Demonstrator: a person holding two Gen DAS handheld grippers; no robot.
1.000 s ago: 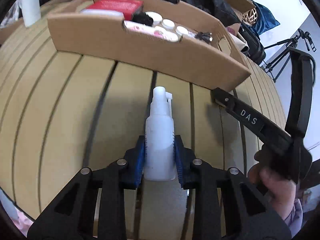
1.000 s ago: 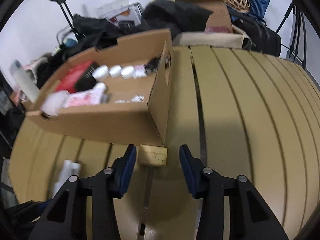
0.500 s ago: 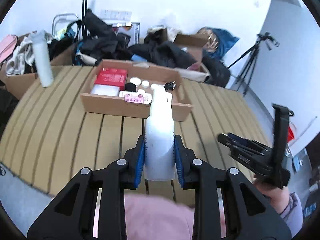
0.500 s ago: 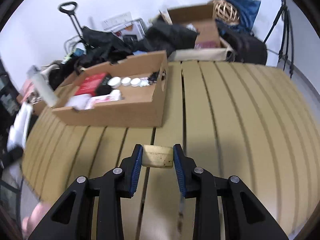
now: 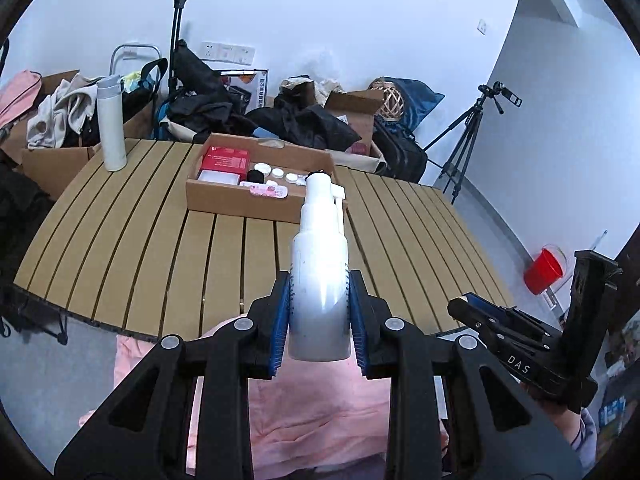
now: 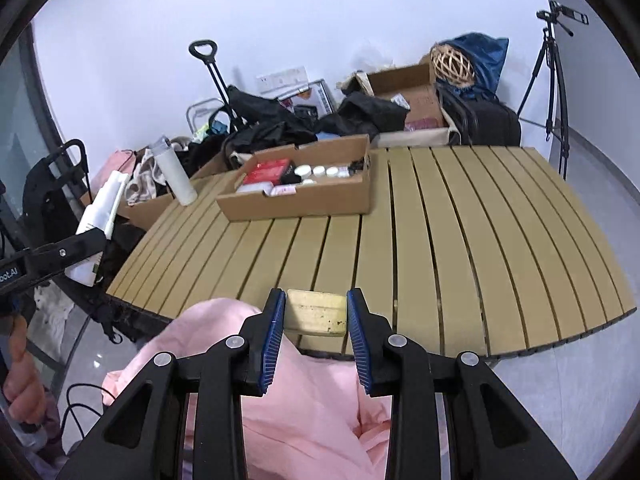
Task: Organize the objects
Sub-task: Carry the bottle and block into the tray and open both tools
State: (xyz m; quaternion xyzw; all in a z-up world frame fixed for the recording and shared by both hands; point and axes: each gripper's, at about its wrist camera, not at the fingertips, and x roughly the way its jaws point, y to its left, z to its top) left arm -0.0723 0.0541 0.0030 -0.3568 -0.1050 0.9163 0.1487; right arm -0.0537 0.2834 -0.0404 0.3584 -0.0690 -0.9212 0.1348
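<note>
- Lifting clear, you now hold both grippers above the table's (image 6: 460,220) near edge; a second ago they worked beside the box (image 5: 248,200).
- Left gripper (image 5: 320,316) jaws clamp the spray bottle (image 5: 320,280).
- Right gripper (image 6: 316,316) jaws, open before, now pinch the yellow block (image 6: 316,312).
- Box lies well ahead of both jaws; likely next stop.

Black grippers, blue pads, pink clothing

Left gripper (image 5: 320,312): black plastic arms, silver screws, ribbed blue pads (image 5: 280,320). Right gripper (image 6: 316,320) matches it, with white "DAS" lettering on its side. Bare skin on the left hand (image 6: 22,384); pink clothing (image 6: 304,412) below.
</note>
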